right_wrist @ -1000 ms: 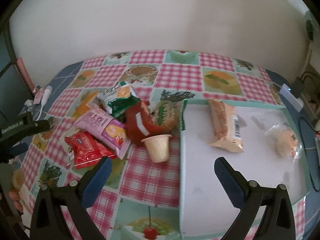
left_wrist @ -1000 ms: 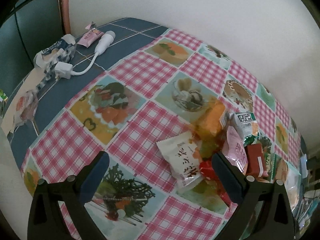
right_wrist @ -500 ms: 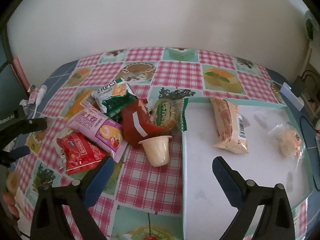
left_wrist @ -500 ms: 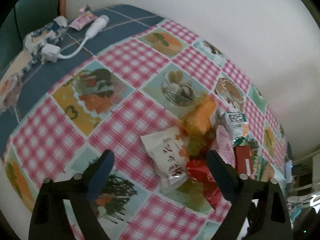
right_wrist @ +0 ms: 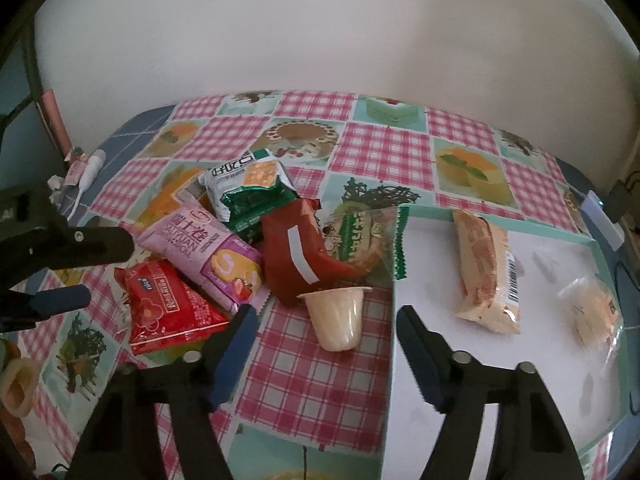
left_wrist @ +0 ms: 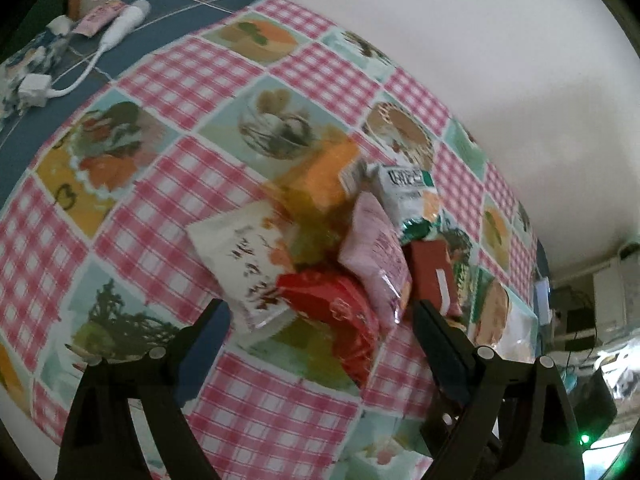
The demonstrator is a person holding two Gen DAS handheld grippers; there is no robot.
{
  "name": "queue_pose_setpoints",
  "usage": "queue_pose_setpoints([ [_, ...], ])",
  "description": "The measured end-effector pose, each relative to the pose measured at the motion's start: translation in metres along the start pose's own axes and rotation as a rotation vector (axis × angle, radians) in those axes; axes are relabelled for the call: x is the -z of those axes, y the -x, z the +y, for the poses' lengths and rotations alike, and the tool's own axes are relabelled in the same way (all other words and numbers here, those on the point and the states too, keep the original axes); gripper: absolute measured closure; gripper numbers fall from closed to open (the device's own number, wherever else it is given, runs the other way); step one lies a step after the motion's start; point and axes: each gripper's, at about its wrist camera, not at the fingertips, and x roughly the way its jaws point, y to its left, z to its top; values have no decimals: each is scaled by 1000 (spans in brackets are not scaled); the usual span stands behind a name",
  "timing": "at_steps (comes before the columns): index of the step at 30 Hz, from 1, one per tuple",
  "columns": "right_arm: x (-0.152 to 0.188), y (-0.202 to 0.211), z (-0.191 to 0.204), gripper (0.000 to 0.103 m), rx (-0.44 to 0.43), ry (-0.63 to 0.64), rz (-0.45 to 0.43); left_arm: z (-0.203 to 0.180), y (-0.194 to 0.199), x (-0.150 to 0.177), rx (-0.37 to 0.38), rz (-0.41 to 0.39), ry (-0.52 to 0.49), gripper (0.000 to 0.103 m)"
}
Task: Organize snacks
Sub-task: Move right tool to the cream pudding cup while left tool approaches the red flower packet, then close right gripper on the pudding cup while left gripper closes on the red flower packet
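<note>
A heap of snack packets lies on the checked tablecloth: a red packet, a pink one, a green and white one, a dark red one and a beige jelly cup. A white tray to the right holds a bread bar and a clear-wrapped bun. My right gripper is open, just before the cup. My left gripper is open, close over the red packet and a white packet. It also shows at the left of the right wrist view.
A white cable and plug and small wrappers lie on the blue far left part of the table. The wall stands close behind the table. A dark box with cables sits at the right edge.
My left gripper has moved forward and right to the snack heap. My right gripper has moved closer to the jelly cup. Nothing has been taken hold of.
</note>
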Motion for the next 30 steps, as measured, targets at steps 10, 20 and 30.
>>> queue_pose_setpoints([
  [10,-3,-14,-1,46,-10,4,31,-16,-16,7,-26,64,-59,24],
  [20,-2,-32,-1,53,-4,8,59,-15,-34,8,-70,93,-62,40],
  [30,0,-41,-5,63,-8,-20,79,-19,-45,8,-83,109,-76,43],
])
